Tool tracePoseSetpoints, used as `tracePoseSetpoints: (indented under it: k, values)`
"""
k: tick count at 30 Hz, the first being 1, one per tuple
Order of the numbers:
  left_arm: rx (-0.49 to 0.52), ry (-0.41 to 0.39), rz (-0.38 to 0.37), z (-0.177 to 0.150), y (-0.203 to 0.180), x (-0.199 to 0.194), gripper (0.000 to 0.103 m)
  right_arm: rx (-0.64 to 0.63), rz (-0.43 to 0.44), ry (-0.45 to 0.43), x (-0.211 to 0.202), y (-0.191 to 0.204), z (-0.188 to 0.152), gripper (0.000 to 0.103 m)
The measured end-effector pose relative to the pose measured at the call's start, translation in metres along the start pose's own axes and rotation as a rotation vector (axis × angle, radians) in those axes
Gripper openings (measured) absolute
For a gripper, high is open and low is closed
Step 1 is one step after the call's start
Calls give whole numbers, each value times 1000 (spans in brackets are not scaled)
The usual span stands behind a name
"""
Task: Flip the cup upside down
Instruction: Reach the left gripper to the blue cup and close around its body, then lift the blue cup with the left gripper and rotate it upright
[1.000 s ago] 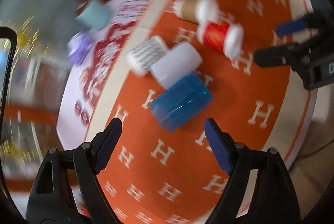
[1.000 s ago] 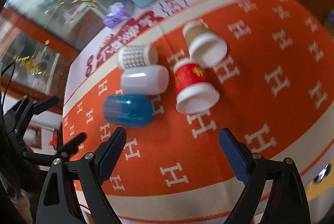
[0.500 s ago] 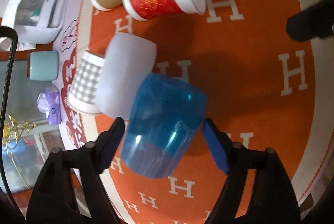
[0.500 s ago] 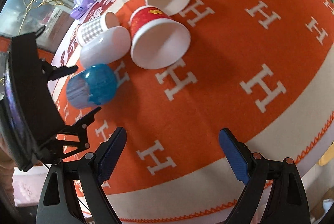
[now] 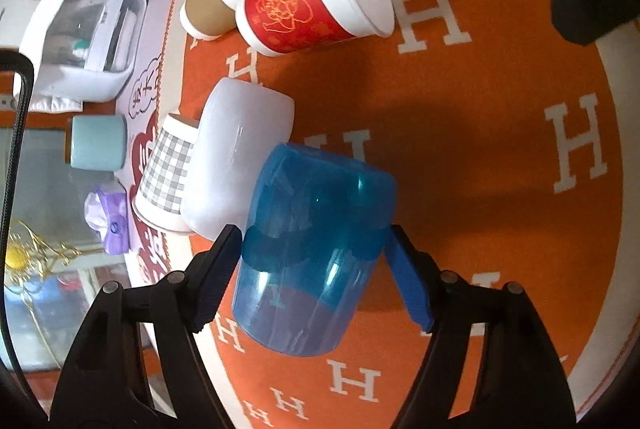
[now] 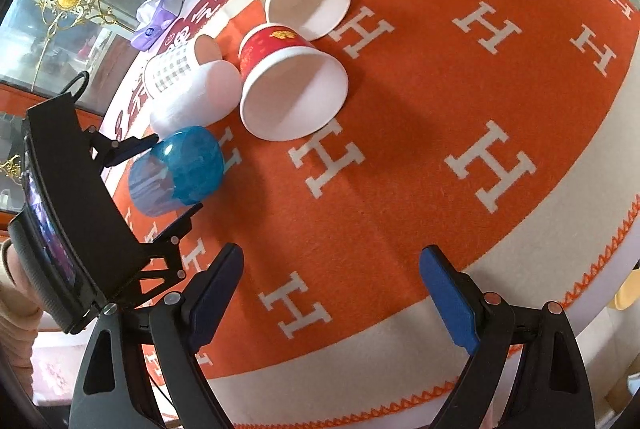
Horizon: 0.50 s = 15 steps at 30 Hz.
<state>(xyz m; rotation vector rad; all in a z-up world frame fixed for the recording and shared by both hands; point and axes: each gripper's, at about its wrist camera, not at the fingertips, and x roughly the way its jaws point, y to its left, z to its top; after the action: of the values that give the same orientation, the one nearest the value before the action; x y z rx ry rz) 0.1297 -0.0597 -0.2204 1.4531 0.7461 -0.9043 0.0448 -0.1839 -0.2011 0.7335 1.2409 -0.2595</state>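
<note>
While lying sideways, blue cup (image 5: 316,249) sits between left tool (image 5: 314,261) pads.

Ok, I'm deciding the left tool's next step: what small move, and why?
Probably close the left tool fully on the blue cup: its fingers flank the cup, which lies on its side on the orange cloth, so it needs a firm grip before lifting.

I see the translucent blue plastic cup (image 5: 316,253) lying on its side, its rounded closed base pointing away from my left camera and its open mouth toward it. In my right view the translucent blue plastic cup (image 6: 180,169) lies on the orange cloth with white H letters (image 6: 460,101), its side touching a white plastic cup (image 5: 240,165) that also lies on its side.
</note>
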Motion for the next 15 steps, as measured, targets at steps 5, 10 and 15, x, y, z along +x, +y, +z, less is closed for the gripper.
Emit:
tracePoseSetpoints:
  k: [5,10,15]
  values:
    - [-97,25,-60,-2,11,-15,68,-4,7,-16,-16,-6,1,91]
    - [-272,76,-196,-7,29,-40,67,-8,29,-31,-31,-13,4,91]
    - [-486,170,-367,-16,40,-57,65,-41,65,-22,-37,-16,6,91]
